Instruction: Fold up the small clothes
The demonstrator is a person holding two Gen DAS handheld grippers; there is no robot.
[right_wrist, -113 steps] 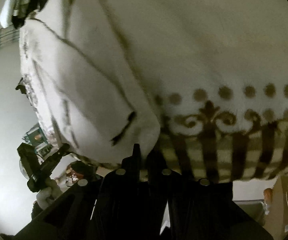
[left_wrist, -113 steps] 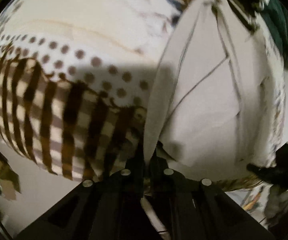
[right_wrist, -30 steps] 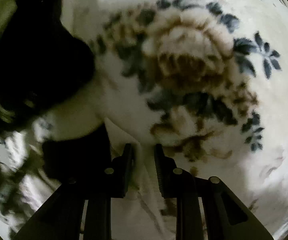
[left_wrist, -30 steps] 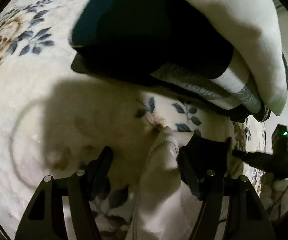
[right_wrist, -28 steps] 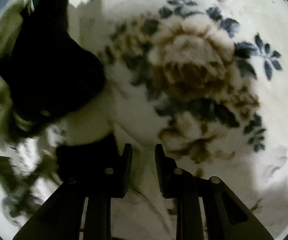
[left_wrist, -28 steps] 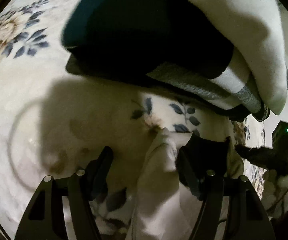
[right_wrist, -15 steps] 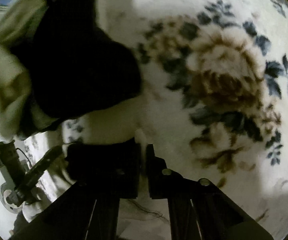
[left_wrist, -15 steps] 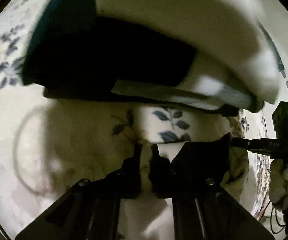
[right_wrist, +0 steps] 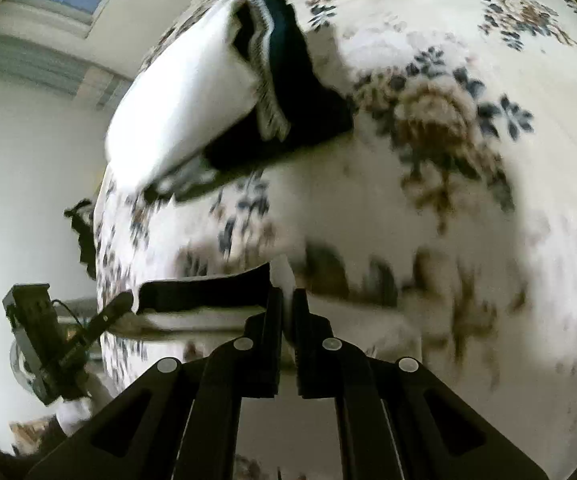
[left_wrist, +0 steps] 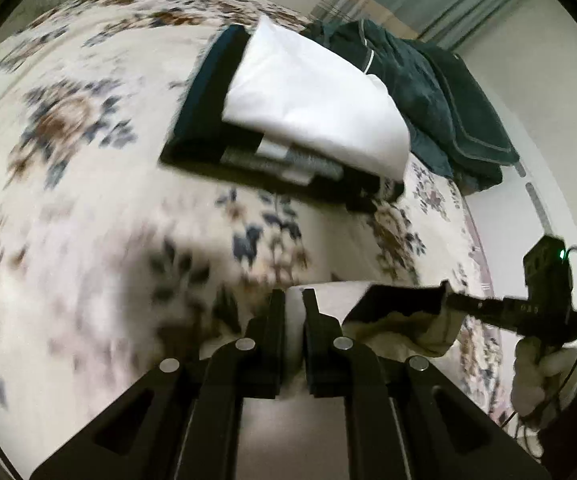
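A small cream garment [left_wrist: 324, 300] hangs stretched between my two grippers above the floral bed cover [left_wrist: 88, 184]. My left gripper [left_wrist: 294, 300] is shut on one corner of it. My right gripper [right_wrist: 286, 298] is shut on the other corner, where the cloth [right_wrist: 284, 276] shows between the fingers. Each gripper shows in the other's view: the right one [left_wrist: 428, 300] at the right of the left wrist view, the left one [right_wrist: 128, 300] at the left of the right wrist view. A dark shaded fold of the garment runs between them.
A stack of folded clothes [left_wrist: 300, 92], dark at the bottom and white on top, lies on the bed ahead; it also shows in the right wrist view [right_wrist: 208, 92]. A dark green garment [left_wrist: 440, 92] lies crumpled behind it. A wall and curtain stand beyond the bed.
Both grippers have closed on the cream garment's corners and lifted it up and back from the bed cover. The folded stack now lies farther away.
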